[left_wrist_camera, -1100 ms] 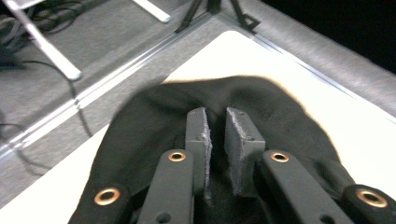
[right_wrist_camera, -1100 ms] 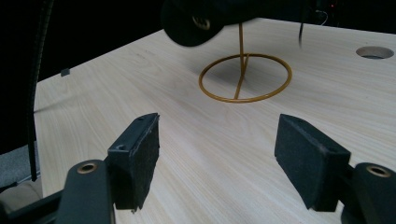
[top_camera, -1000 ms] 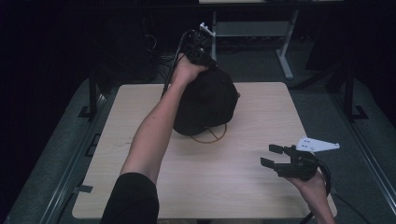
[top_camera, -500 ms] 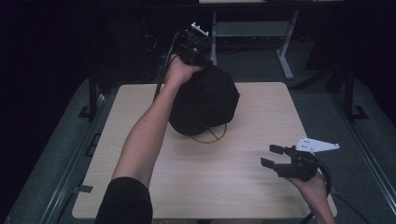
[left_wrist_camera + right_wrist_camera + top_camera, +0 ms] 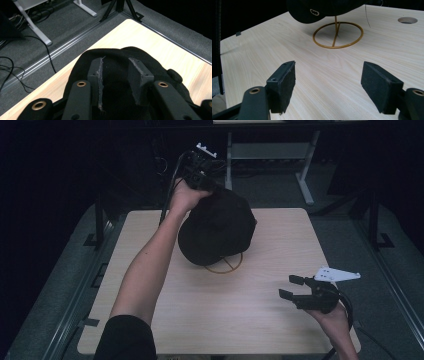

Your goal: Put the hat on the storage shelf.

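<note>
The left hand-held gripper (image 5: pixel 212 187), jaws just easing apart, is resting at the back of the black fabric cap (image 5: pixel 217 227) perched on a gold wire stand (image 5: pixel 225 265); whether its pads are gripping fabric is unclear. The right hand-held gripper (image 5: pixel 292 287) is hovering wide open and empty, well apart from the cap, over the pale wooden worktop (image 5: pixel 225 320).

The room around my counter (image 5: pixel 280 320) is dim, and the floor beyond it sinks into near-black. Soft light falls from above, leaving the pale wood evenly lit with no glare. The black cap (image 5: pixel 217 227) swallows detail and throws a faint shadow beneath it. My jaws look slightly soft up close, and the high view is grainy.
</note>
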Demonstrator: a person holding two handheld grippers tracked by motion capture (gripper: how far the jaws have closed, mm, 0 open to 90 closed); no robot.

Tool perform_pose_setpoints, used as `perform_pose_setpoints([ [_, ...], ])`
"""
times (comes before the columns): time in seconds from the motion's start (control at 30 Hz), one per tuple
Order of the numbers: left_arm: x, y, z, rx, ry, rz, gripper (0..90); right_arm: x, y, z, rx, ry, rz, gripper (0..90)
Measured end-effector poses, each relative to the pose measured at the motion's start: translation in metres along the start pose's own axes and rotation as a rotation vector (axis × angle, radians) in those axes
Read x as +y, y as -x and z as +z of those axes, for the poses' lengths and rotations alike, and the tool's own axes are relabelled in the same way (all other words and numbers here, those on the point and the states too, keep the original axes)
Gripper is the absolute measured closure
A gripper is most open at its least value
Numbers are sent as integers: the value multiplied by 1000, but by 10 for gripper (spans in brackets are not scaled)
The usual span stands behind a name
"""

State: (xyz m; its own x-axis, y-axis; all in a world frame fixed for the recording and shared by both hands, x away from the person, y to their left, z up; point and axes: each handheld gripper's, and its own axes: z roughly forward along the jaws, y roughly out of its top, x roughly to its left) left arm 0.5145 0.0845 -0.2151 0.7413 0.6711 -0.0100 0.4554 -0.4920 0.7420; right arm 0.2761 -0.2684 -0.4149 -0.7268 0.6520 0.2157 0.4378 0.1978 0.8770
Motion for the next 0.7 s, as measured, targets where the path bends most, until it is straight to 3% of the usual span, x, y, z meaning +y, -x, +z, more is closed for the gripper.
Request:
perform_pose_setpoints([
  [0.6,-5,4,-17,14,8,26,605,-1,4,-1,-16,-2,7,260],
  [0.7,-10,2,-19,7,19,9,605,-1,4,-1,-18,-1,7,256],
])
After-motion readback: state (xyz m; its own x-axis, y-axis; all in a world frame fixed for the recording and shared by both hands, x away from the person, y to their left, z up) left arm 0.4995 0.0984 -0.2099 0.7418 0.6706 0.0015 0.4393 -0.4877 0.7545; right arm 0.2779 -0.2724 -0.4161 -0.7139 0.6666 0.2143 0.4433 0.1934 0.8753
